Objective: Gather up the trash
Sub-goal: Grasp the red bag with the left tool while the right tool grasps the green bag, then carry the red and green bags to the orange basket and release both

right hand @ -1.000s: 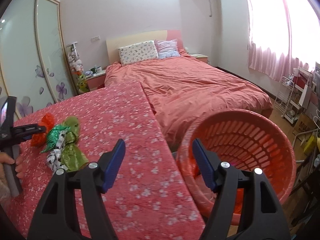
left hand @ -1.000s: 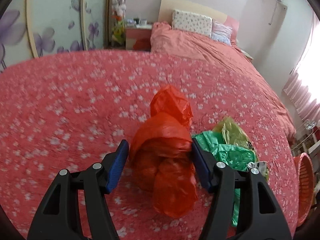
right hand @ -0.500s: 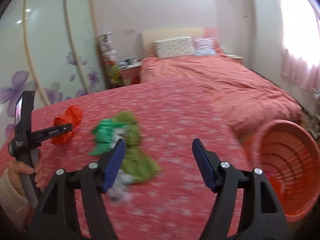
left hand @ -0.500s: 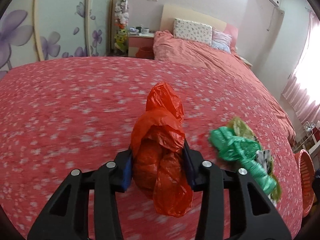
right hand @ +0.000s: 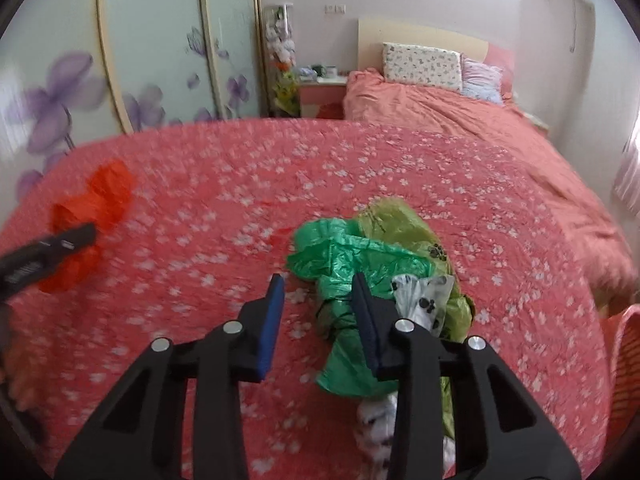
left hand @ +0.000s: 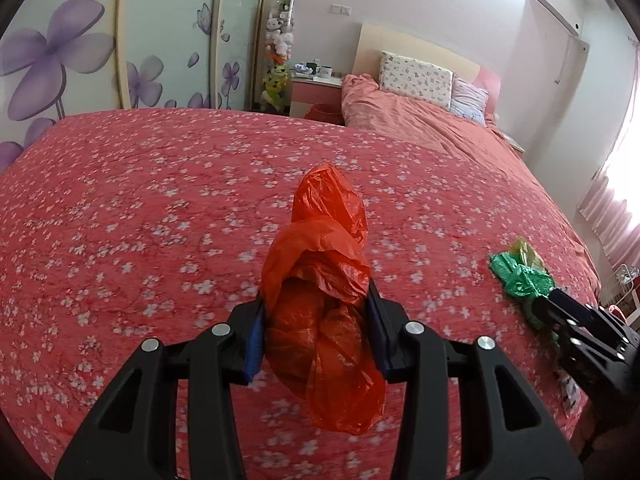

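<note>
My left gripper point(left hand: 316, 334) is shut on a crumpled red plastic bag point(left hand: 324, 280) and holds it above the red flowered cloth point(left hand: 140, 208). The bag also shows at the left of the right wrist view point(right hand: 96, 208). My right gripper point(right hand: 318, 320) is open, low over the cloth, at the left edge of a pile of bags: a green bag point(right hand: 344, 260), an olive bag point(right hand: 396, 220) and a white paw-print bag point(right hand: 420, 300). Its right finger overlaps the green bag. The pile shows at the right of the left wrist view point(left hand: 520, 276).
An orange slatted basket point(right hand: 624, 364) stands off the cloth's right edge. A bed with a pink duvet point(left hand: 420, 120) lies beyond, with a nightstand point(left hand: 316, 92) and flowered wardrobe doors point(left hand: 80, 52) at the back left.
My left gripper closed on the red bag and lifted it away from the pile. My right gripper swung left from the basket to the green bag pile and its jaws narrowed.
</note>
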`<state>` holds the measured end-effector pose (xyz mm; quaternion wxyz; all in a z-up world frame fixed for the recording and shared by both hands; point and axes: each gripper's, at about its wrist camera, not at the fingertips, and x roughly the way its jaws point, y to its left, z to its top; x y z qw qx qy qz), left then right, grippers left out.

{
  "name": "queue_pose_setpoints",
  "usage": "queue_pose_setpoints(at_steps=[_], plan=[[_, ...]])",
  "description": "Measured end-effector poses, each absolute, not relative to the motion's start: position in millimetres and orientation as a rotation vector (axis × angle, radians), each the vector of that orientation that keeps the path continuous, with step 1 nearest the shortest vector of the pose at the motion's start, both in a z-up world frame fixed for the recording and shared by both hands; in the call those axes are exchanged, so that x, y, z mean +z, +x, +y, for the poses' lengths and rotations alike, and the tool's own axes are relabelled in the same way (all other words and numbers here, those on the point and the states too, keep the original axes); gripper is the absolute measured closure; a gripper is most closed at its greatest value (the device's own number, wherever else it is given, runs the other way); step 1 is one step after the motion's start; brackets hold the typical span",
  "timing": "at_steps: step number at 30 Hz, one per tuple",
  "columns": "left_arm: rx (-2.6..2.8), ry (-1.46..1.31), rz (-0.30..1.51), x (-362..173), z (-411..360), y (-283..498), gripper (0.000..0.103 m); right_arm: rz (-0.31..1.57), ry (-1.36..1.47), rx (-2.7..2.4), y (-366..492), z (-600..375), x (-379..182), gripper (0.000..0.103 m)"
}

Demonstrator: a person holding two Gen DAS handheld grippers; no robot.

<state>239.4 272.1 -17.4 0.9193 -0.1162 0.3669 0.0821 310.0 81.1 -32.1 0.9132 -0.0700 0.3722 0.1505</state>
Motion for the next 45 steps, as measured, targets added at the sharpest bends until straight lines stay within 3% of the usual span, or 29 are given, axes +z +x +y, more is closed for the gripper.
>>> queue_pose_setpoints(at_steps=[3, 5, 13, 20, 28, 45], plan=[[0.165, -0.244, 0.758, -19.8, 275.4, 237.7, 0.060, 0.791, -0.189, 0.277, 316.1, 88.7, -35.5, 0.071], [0.160, -0.249, 0.759, -20.9, 276.7, 237.8, 0.060, 0.803, -0.218, 0.260, 317.2, 89.1, -38.1, 0.080], [0.141, -0.257, 0.766, -24.6, 267.2, 229.2, 0.060, 0.837, -0.214, 0.251, 315.7, 77.4, -41.8, 0.075], [0.130, -0.252, 0.764, -19.5, 255.1, 227.6, 0.060, 0.820, -0.168, 0.274, 312.8, 72.4, -37.0, 0.087], [0.106, -0.241, 0.733, -2.8, 244.8, 221.2, 0.060, 0.716, 0.043, 0.398, 291.8, 49.6, 12.1, 0.087], [-0.020, -0.172, 0.666, 37.5, 171.9, 207.0, 0.060, 0.535, 0.083, 0.289, 237.9, -30.0, 65.8, 0.087]])
